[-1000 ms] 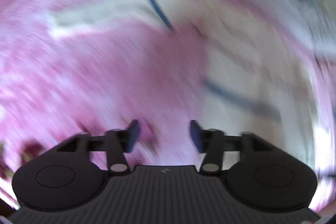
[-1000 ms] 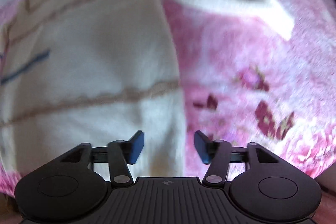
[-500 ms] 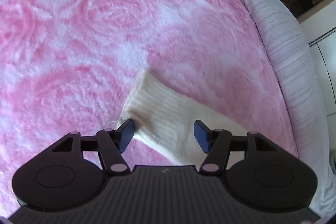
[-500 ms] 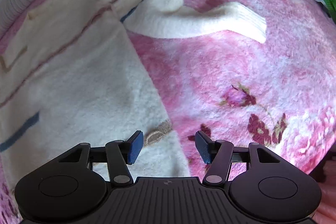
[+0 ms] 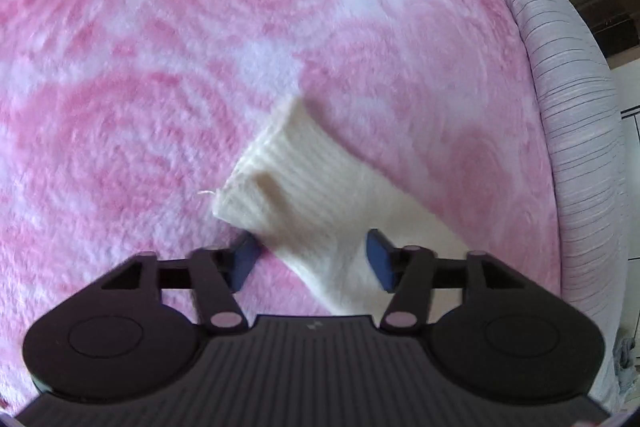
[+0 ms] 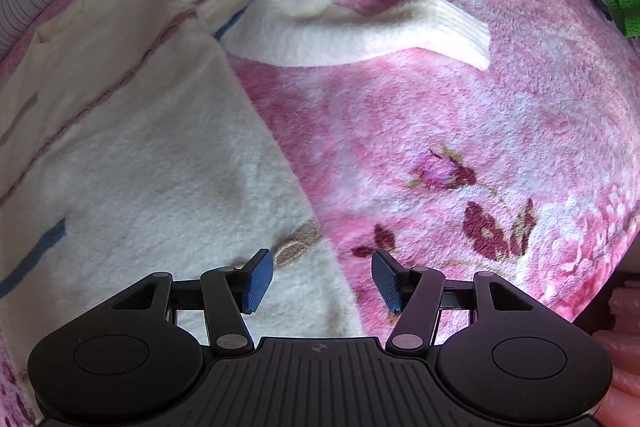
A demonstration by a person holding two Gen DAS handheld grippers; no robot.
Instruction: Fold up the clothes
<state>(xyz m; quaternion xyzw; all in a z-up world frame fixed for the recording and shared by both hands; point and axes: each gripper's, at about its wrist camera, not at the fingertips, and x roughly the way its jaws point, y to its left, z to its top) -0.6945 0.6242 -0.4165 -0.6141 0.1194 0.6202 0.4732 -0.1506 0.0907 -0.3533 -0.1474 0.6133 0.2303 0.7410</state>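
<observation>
1. Left gripper (image 5: 312,259): jaws wide, straddling the ribbed cuff of the cream knitted sweater's sleeve (image 5: 288,179) on the pink rose-patterned fleece blanket (image 5: 140,87). Risk of pinching blanket pile along with the thin knit.
2. Right gripper (image 6: 322,277): jaws wide, empty, over the hem corner of the cream sweater body (image 6: 140,167), spread flat. Risk of catching one layer only, skewing any fold.
3. Far sleeve (image 6: 360,31) flung outward; likely to drag, bunch.

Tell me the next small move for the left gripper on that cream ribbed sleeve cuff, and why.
Probably ease the left gripper down and shut it on the cream ribbed knit sleeve. Its jaws stand open with the sleeve lying between them on the pink fleece blanket, nothing gripped. The sleeve stretches out from the sweater, so folding it inward likely needs a grip first.
</observation>
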